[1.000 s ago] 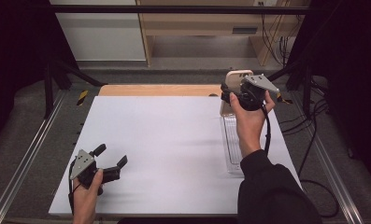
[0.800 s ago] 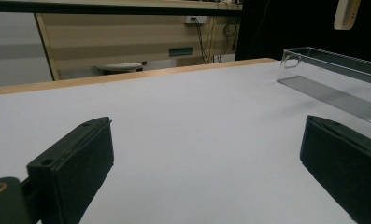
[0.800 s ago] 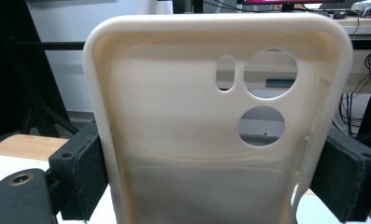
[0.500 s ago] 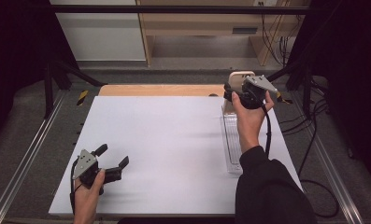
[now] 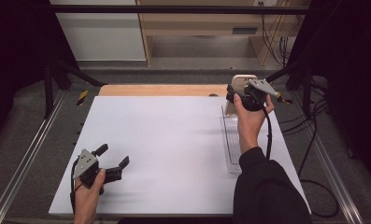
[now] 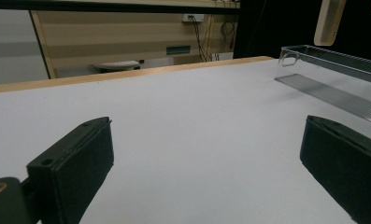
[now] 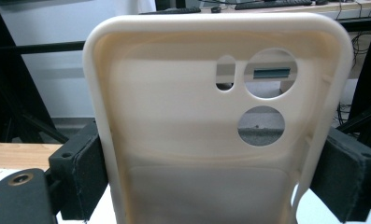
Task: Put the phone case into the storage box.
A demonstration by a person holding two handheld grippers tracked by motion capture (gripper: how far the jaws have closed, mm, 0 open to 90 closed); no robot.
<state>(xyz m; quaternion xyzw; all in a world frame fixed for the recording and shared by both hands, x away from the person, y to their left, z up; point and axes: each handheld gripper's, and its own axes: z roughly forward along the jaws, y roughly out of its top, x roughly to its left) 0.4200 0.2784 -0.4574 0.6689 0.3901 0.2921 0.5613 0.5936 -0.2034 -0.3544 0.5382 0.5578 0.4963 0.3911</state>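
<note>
- The right gripper (image 5: 239, 93) is held up over the far right part of the white table (image 5: 174, 140), its jaws pinching a cream phone case (image 7: 220, 135) by its two long edges; the right gripper view looks into the open inner face, camera cut-outs uppermost.
- In the high view the phone case (image 5: 241, 83) stands roughly upright, clear of the tabletop, above the far end of the clear plastic tray (image 5: 231, 140) (a long, narrow, see-through one lying along the right edge).
- The left gripper (image 5: 113, 161) rests low near the front left corner, jaws spread wide with nothing between them; its own view shows bare tabletop and the tray (image 6: 332, 58) well off to the side.
- Risk: the case is soft and hollow, so a hard squeeze across its sides could bow it and make it spring out of the pads.
- Risk: the grip sits on the lower part only, so a quick tilt of the hand might let the tall upper end swing and twist loose.
- Risk: the tray is light and transparent; lowering the case onto its thin wall could push it off the table edge, since the left gripper is too far away to steady it.
</note>
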